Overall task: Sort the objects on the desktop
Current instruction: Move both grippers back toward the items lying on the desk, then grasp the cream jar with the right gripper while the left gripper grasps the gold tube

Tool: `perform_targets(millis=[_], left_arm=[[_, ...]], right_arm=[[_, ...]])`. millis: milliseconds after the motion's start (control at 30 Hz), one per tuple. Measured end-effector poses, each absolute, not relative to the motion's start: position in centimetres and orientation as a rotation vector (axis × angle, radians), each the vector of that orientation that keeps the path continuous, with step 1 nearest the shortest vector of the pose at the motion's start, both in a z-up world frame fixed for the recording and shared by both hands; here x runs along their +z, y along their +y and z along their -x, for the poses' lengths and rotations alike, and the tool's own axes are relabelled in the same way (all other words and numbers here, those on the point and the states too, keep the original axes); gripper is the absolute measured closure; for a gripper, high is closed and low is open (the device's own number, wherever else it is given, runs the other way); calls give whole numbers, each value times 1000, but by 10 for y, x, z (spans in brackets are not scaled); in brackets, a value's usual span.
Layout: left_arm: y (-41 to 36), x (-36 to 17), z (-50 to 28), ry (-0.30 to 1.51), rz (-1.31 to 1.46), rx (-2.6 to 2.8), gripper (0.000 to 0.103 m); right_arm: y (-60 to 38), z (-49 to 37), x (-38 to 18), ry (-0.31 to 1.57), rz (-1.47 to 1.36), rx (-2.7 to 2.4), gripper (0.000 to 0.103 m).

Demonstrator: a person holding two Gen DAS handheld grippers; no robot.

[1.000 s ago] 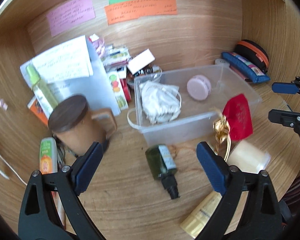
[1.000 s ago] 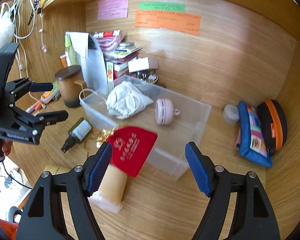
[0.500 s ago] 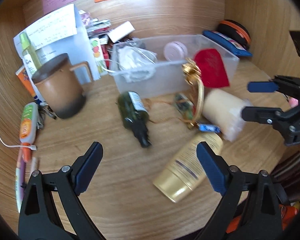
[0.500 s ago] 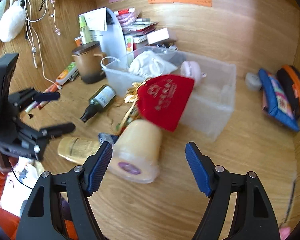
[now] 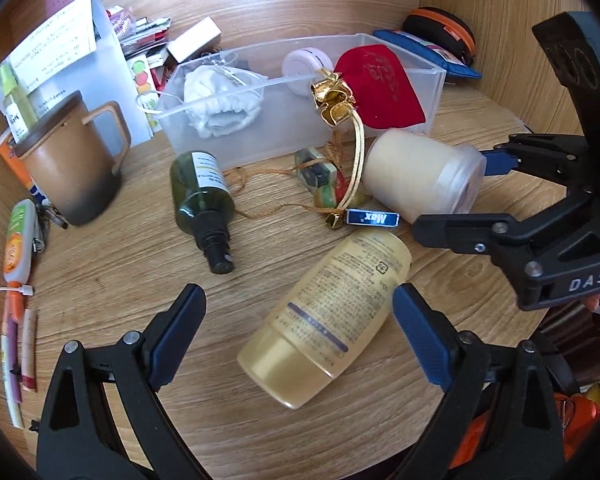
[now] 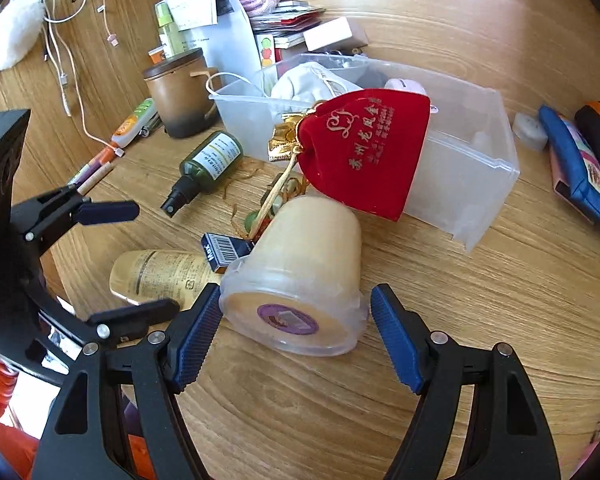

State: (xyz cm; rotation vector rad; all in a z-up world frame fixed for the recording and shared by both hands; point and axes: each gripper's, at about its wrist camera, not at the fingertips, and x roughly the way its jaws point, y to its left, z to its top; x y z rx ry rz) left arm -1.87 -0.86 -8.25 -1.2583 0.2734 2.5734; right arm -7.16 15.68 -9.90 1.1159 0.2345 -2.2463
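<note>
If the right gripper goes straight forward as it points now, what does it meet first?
Most likely the cream jar lying on its side: its lid end already sits between the open right gripper fingers. Whether the pads touch it is unclear.

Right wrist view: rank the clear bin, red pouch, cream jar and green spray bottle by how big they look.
1. clear bin
2. red pouch and cream jar: they look alike, and the jar lies nearer the camera, so unranked
3. green spray bottle

"Max" stands on the small blue box [image 5: 374,218]; "DAS" on the right gripper [image 5: 452,200].
</note>
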Motion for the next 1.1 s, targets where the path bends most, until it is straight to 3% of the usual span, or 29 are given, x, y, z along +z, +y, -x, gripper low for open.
perform_targets(millis=[200,500,633,900,1100], left_arm=[[-6,-90,21,253,1278,2557,8],[-3,-93,28,215,1268,2529,46],[1,-93,29,215,1248,2550,53],[2,-91,30,203,1240,2600,57],[-8,-72,24,151,1187,2646,74]], right_arm=[[155,83,-105,234,-1136,-2263,30],[160,85,-110,171,-1122,-2263,36],[162,83,-110,162,-1111,-2280,36],[173,78,-98,115,-1088,-2312,36],[183,78,-95,83,-1091,-2329,36]])
